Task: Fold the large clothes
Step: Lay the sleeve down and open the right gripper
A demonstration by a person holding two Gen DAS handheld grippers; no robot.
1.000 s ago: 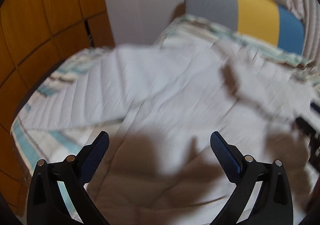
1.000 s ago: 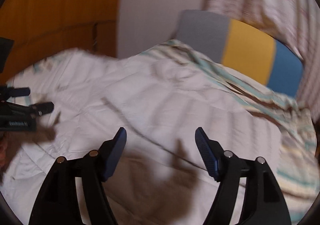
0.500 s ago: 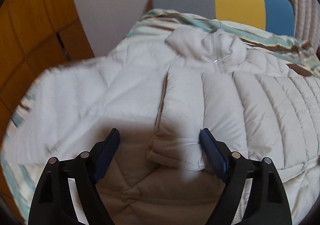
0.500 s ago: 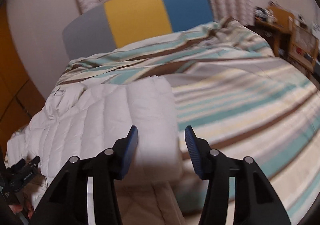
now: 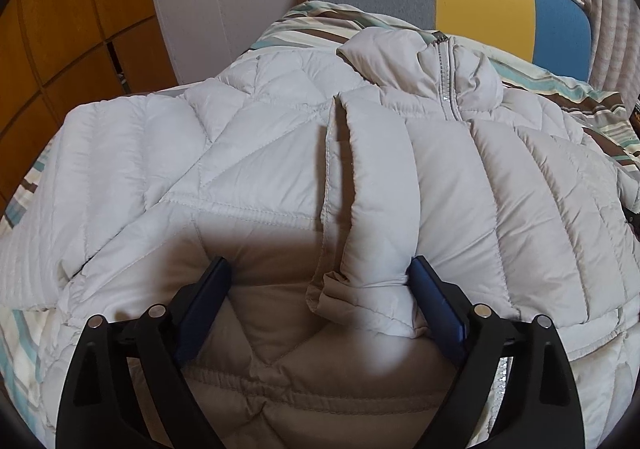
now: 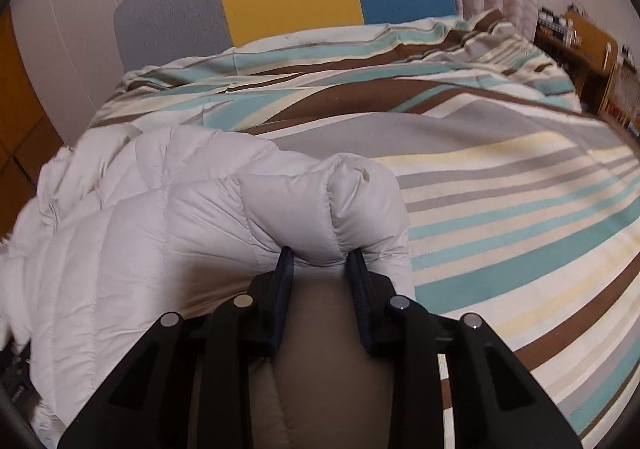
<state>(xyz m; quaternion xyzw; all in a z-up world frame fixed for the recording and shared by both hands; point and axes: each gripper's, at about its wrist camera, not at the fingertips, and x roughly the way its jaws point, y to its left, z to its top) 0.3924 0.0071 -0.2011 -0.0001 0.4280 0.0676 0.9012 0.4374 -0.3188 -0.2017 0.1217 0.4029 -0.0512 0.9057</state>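
The white puffer jacket (image 5: 256, 153) lies on the bed (image 6: 500, 177), collar toward 12 o'clock (long axis 6–12). Left hand-held gripper (image 5: 320, 285) is spread; right hand-held gripper (image 6: 320, 257), jaws just closing, pinches the jacket's 3 o'clock edge, with bare bedspread beyond.

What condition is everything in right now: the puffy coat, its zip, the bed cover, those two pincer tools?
Pale grey quilted down jacket: spread on the bed, one sleeve folded across its front.
Jacket zip: closed at the collar.
Striped bedspread: rumpled near the headboard.
Left gripper: open.
Right gripper: closing, pinching jacket edge.
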